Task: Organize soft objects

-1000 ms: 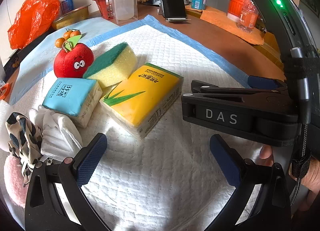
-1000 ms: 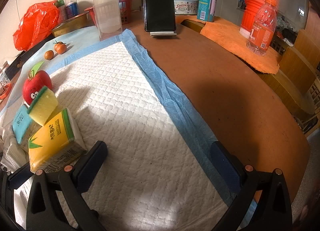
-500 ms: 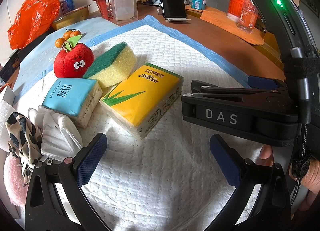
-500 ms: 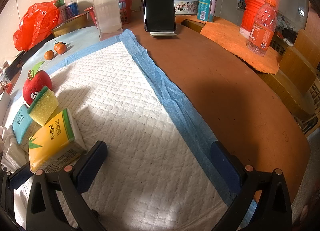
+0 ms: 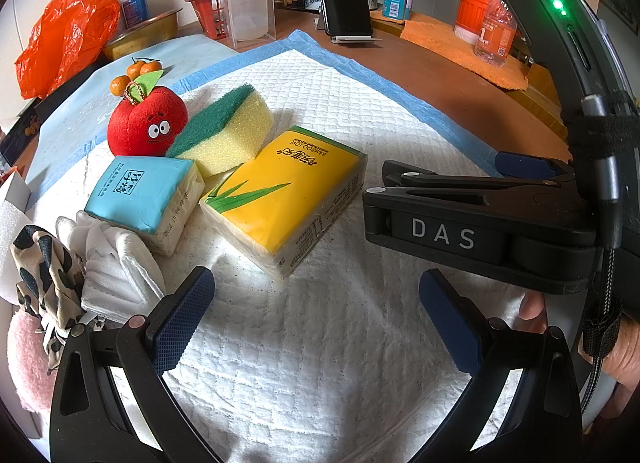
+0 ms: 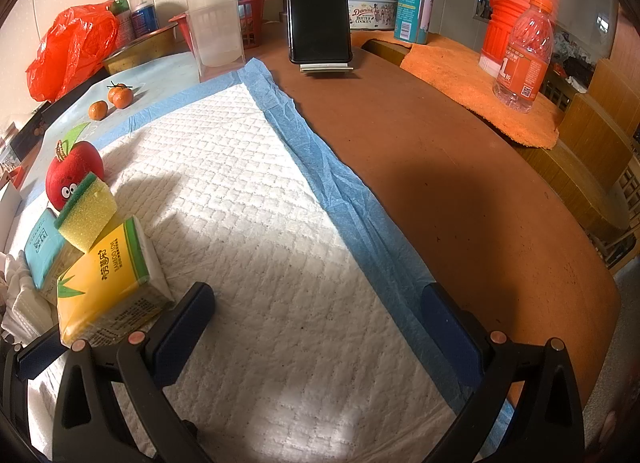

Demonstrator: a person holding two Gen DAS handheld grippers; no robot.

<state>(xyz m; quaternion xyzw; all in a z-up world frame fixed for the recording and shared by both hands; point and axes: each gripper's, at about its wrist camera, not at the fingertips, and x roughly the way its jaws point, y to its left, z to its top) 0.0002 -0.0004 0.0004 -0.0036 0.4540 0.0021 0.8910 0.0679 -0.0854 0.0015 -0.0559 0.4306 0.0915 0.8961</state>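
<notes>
A yellow tissue pack lies on the white quilted pad, just ahead of my open, empty left gripper. Beside it are a blue tissue pack, a yellow-green sponge, a red plush apple, folded white cloths, a leopard-print fabric and a pink fluffy item. The right gripper's body is at the right of the left wrist view. My right gripper is open and empty over the pad; the yellow pack, sponge and apple are at its left.
A brown table extends right of the pad's blue border. At the back stand a phone on a stand, a clear container, a red basket, a drink bottle on an orange cloth, an orange bag and small oranges.
Almost nothing has moved. The view at the far left edge shifts slightly; both grippers stay open and still.
</notes>
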